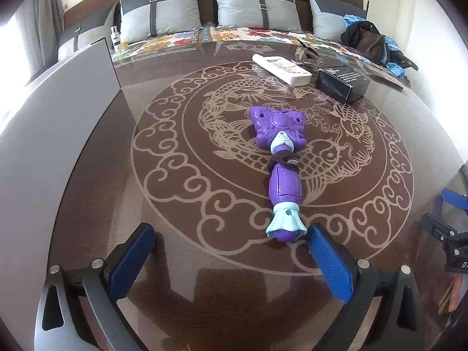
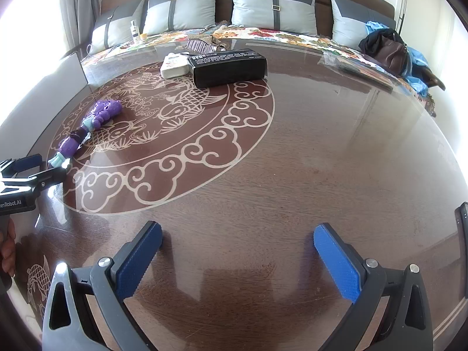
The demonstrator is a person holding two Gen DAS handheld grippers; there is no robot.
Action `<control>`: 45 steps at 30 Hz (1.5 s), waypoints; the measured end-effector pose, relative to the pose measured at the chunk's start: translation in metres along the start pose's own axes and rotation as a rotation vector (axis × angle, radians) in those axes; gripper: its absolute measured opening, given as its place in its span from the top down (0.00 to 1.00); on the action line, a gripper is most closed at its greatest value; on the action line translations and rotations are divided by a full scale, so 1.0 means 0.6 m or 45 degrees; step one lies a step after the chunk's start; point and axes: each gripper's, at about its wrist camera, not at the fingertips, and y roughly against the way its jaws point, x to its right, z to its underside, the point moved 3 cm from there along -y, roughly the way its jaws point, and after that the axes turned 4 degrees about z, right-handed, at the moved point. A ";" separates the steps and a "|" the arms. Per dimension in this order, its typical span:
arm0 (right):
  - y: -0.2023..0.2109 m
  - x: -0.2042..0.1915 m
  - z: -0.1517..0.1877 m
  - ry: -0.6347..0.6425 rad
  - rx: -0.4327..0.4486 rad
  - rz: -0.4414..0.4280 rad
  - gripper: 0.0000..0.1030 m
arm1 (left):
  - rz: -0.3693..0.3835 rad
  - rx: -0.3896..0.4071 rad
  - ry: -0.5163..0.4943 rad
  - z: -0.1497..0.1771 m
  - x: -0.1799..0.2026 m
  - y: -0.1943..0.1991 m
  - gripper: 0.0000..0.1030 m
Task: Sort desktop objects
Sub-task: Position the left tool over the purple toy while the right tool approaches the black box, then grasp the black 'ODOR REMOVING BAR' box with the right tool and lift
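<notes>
Left gripper: your left gripper (image 1: pixel 231 241) stands with its jaws spread wide and nothing pinched; its blue pads (image 1: pixel 330 260) hang just over the glass.
Toy wand: the purple toy wand (image 1: pixel 280 169) lies flat on the table, its pale blue flared end at 6 o'clock, just ahead of your left gripper and close beside the right-hand pad, though you cannot tell from here whether they touch. Its butterfly head points to 12 o'clock. A dark hair tie (image 1: pixel 282 161) is wound round its neck.
Right gripper: your right gripper (image 2: pixel 237 241) is also spread, empty, over bare tabletop well apart from the wand, which sits at 10 o'clock in its view.
Table: a glass-topped wooden table (image 1: pixel 181 263) with a pale fish-and-cloud medallion; the wand rests inside that ring.
Remote control: a white remote control (image 1: pixel 280 68) lies at 1 o'clock from the wand, near the far edge.
Black box: a black box (image 1: pixel 340 83) sits just right of the remote, apart from it.
Grey panel: a grey panel (image 1: pixel 58 111) stands at 9 o'clock along the table's left side.
Background: a sofa with grey cushions (image 1: pixel 251 5) at 12 o'clock, a brown bag (image 1: pixel 371 42) at 2 o'clock.
Your hand: fingers (image 2: pixel 7 245) show at the left edge of the right wrist view, on the left gripper's handle.
</notes>
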 end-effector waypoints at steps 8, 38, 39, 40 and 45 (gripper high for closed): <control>0.001 0.003 0.002 -0.003 0.001 -0.009 0.00 | 0.000 0.002 0.002 0.001 0.000 0.000 0.00; -0.047 0.029 -0.100 -0.207 -0.258 -0.122 0.00 | 0.000 0.003 0.004 0.001 0.001 0.001 0.00; -0.058 0.041 -0.129 -0.302 -0.272 -0.136 0.00 | 0.000 0.004 0.004 0.001 0.001 0.000 0.00; -0.072 0.052 -0.158 -0.406 -0.292 -0.148 0.00 | 0.000 0.004 0.004 0.001 0.001 0.000 0.00; -0.148 0.074 -0.287 -0.764 -0.346 -0.229 0.00 | 0.000 0.004 0.004 0.001 0.001 0.000 0.00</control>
